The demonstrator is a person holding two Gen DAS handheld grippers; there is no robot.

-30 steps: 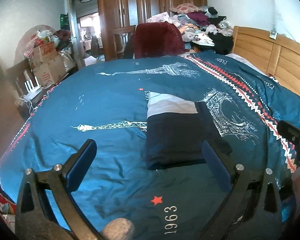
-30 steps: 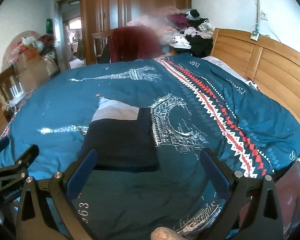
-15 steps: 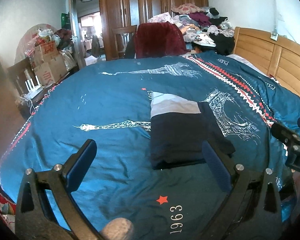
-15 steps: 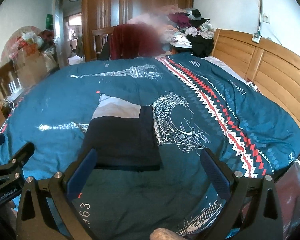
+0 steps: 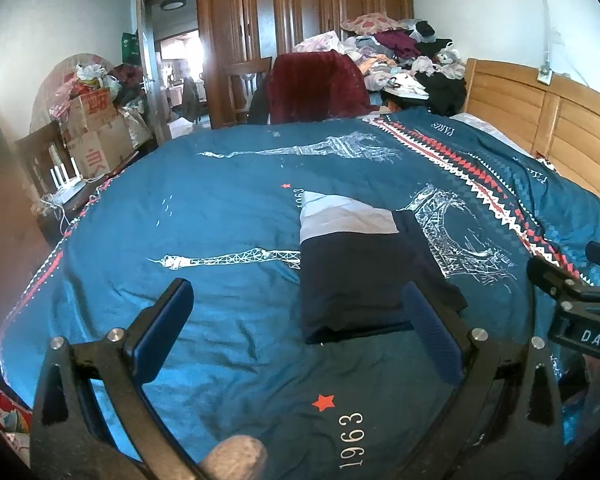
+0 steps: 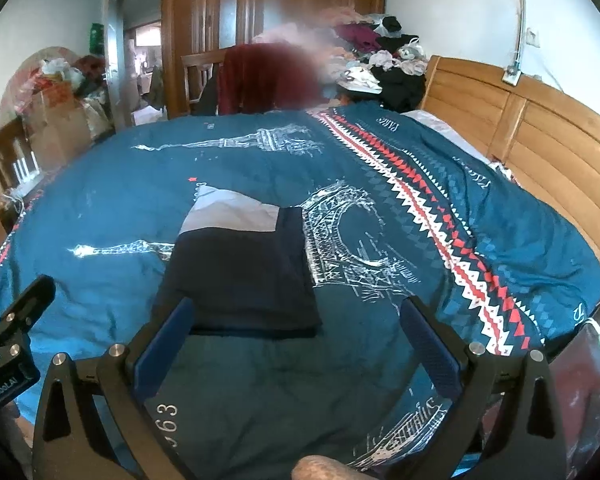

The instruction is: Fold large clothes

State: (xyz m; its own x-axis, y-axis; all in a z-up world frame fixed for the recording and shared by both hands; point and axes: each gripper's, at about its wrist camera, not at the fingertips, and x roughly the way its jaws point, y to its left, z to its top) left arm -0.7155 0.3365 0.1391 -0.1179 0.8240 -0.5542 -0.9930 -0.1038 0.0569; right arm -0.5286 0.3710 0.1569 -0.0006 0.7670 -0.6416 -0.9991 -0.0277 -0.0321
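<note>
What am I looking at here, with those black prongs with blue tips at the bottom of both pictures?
They are hand-held grippers, one in each of a person's hands, each with a fisheye camera looking forward along its two fingers. One picture is from the left gripper, the other from the right gripper; each also shows the other at its edge. Both are open and hold nothing. Ahead is a bed with a blue quilt printed with towers. On it lies a folded garment, dark navy with a pale band at the far end. A clothes pile sits beyond the bed.
</note>
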